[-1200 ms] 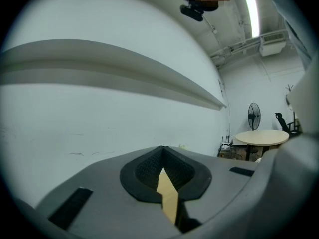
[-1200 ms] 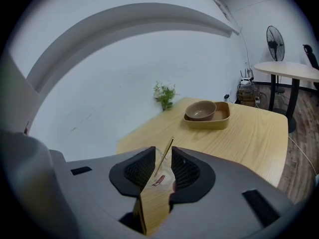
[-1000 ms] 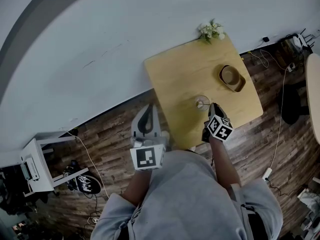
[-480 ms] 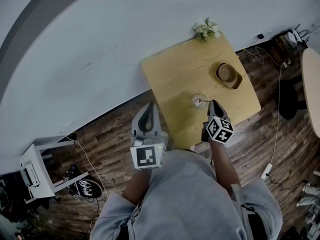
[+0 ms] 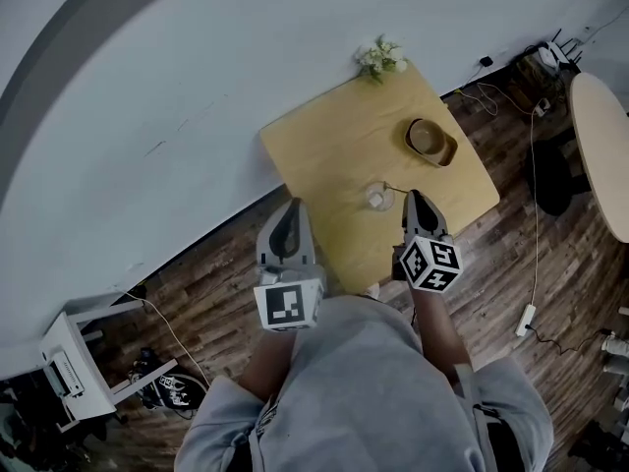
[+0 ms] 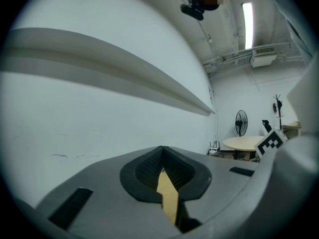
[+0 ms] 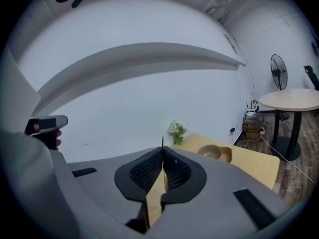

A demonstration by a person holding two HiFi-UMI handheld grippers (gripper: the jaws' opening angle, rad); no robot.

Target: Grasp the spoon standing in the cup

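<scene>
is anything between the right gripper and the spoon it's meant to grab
Nothing visible is in the way: the right gripper is shut on the thin-handled spoon, whose handle tip pokes up above the jaws. The clear glass cup sits just left of the gripper in the head view.

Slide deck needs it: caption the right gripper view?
Right gripper shut on the spoon handle; table, bowl and flowers beyond.
</scene>
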